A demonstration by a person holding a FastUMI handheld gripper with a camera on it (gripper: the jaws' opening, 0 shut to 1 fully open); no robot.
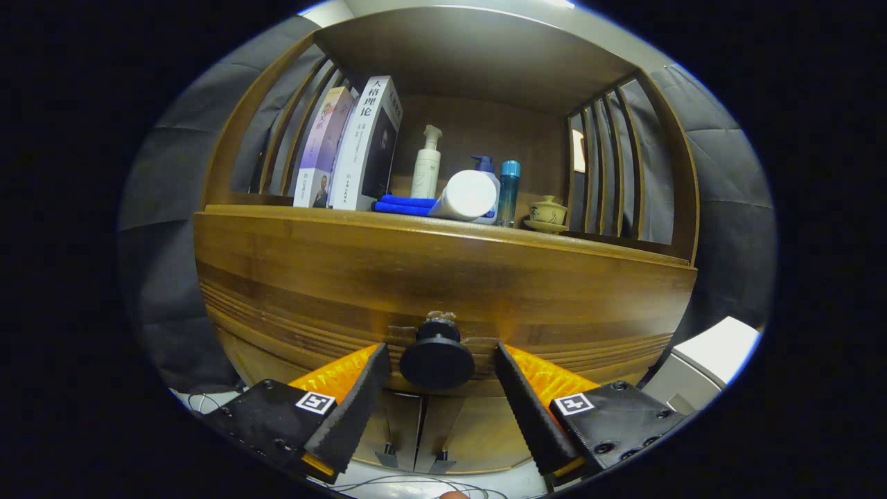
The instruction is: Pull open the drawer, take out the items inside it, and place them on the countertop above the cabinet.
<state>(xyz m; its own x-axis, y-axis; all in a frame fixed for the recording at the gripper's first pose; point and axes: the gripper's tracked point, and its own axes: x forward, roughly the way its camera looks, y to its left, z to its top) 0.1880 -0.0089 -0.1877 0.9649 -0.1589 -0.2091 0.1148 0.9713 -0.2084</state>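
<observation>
**Fingers spread round the drawer knob, drawer shut**

Nearest the lens were my two fingers (350,398), spread wide w/ a clear gap each side of the round dark knob (436,362). Gripper (438,360) sat level, pointed straight at the cabinet front, knob centred btwn the tips. Neither finger touched it as far as I could tell; pads stood just beside it, left and right.

Knob was fixed to the drawer (443,291), a wide wooden front w/ grooved lines along its lower part. Drawer looked closed, flush w/ the cabinet, so I couldn't see its contents. Below it, btwn my fingers, were two cabinet doors (423,430) w/ small metal fittings at the bottom.

Above the drawer ran the countertop (291,211), set inside a wooden shelf frame w/ slatted sides. On it, left to right: a few upright books (367,145) leaning slightly, a folded blue cloth (402,204), a white pump bottle (427,166), a white container (468,196) lying w/ its round end toward me, a blue-capped bottle (508,190) just beside it, and a small lidded cup on a saucer (547,211).

Off to the right, beyond my right finger, stood a white box-like thing (707,357).
</observation>
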